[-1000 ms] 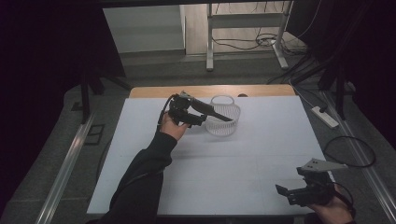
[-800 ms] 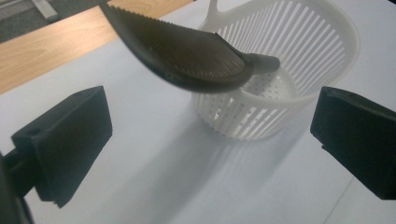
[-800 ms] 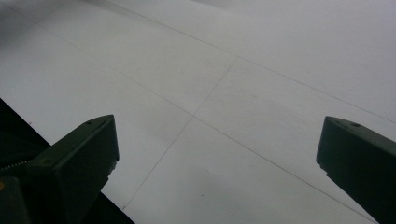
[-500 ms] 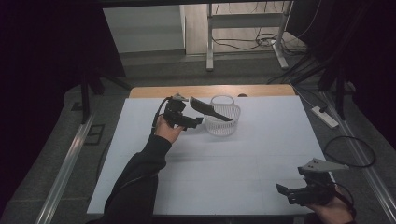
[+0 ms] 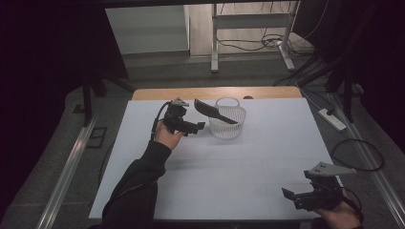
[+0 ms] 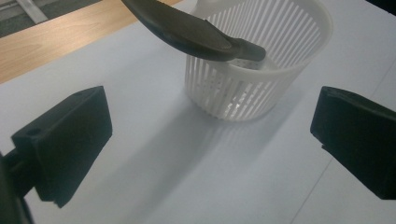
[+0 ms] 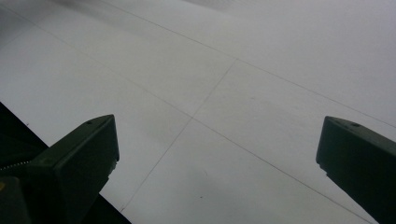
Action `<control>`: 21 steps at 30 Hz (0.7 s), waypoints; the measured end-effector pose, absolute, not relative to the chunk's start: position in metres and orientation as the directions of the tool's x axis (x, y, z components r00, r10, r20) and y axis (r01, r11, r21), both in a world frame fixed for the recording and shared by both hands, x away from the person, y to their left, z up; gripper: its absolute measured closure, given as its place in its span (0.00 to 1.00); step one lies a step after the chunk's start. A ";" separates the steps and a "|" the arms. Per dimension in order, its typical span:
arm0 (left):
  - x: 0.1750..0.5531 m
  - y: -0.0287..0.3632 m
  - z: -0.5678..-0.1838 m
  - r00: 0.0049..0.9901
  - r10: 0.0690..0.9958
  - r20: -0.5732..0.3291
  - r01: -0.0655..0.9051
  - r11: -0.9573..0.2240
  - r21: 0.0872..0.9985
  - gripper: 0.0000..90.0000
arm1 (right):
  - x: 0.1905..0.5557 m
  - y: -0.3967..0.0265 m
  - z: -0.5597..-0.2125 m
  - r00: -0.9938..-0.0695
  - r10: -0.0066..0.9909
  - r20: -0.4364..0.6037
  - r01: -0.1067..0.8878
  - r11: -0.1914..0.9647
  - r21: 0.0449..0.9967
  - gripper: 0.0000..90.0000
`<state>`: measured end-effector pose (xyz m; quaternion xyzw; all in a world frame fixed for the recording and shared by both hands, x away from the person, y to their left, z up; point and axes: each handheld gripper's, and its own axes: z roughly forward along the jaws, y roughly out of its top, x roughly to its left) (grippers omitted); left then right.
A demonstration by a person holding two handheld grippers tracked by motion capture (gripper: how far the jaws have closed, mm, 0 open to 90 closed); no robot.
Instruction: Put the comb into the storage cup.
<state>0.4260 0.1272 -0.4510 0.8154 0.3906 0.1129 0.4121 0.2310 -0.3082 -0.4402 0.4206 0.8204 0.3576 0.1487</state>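
Observation:
A white slotted basket (image 5: 229,122) stands upright on the white table (image 5: 229,162), toward its far middle. A black spatula-like utensil (image 5: 213,111) leans in the basket, its broad end sticking out over the rim to the left. My left gripper (image 5: 199,127) hovers just left of the basket, open, with nothing between its jaws. In the left gripper view the basket (image 6: 254,65) and the utensil (image 6: 187,31) lie ahead of the jaws, apart from them. My right gripper (image 5: 290,196) is held near the table's front right corner, open and empty.
A strip of bare wood (image 5: 215,92) runs along the table's far edge. A metal stand (image 5: 248,33) and cables lie on the floor beyond. A power strip (image 5: 333,119) lies on the floor at the right, and a rail (image 5: 67,176) runs along the left.
My left gripper has let go of the black utensil and drawn back to the left; the utensil now rests in the basket. The right gripper has barely moved.

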 end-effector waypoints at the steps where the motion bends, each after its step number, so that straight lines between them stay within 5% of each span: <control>1: 0.425 0.128 -0.451 0.669 0.730 -0.139 0.544 -0.353 0.761 0.00 | 0.231 -0.308 -0.440 -0.602 0.796 0.057 0.584 0.391 0.712 0.00; 21: 0.406 0.142 -0.460 0.673 0.722 -0.161 0.554 -0.349 0.756 0.00 | 0.231 -0.307 -0.440 -0.589 0.807 0.045 0.586 0.388 0.711 0.00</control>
